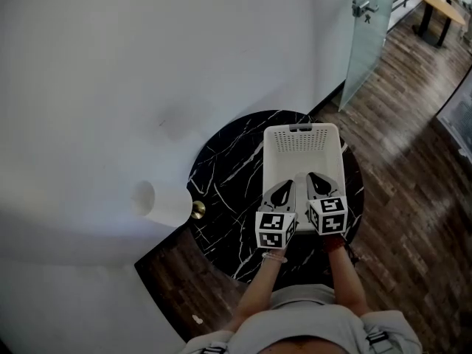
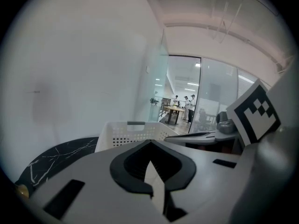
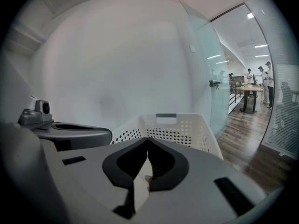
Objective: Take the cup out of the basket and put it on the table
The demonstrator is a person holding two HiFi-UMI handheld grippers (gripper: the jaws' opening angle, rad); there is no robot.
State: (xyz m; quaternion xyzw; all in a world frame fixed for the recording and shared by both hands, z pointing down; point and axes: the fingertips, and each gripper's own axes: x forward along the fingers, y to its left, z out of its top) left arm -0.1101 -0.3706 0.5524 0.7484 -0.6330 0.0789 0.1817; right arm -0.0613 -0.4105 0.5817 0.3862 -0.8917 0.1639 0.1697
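Observation:
A white perforated basket [image 1: 302, 129] stands on a round black marble table [image 1: 221, 183]. No cup shows in any view; the grippers cover the near part of the basket's inside. My left gripper [image 1: 282, 188] and right gripper [image 1: 316, 181] hover side by side over the basket's near end, pointing at its far handle. In the left gripper view the left gripper [image 2: 149, 142] has its jaw tips together, with nothing between them, and the basket [image 2: 128, 129] lies ahead. In the right gripper view the right gripper [image 3: 147, 139] is likewise shut and empty before the basket [image 3: 173, 122].
A white wall curves close behind the table. A white cylindrical fixture [image 1: 158, 201] with a brass knob [image 1: 198, 210] sticks out at the table's left edge. A glass door [image 1: 365, 35] and dark wood floor [image 1: 405, 161] lie to the right.

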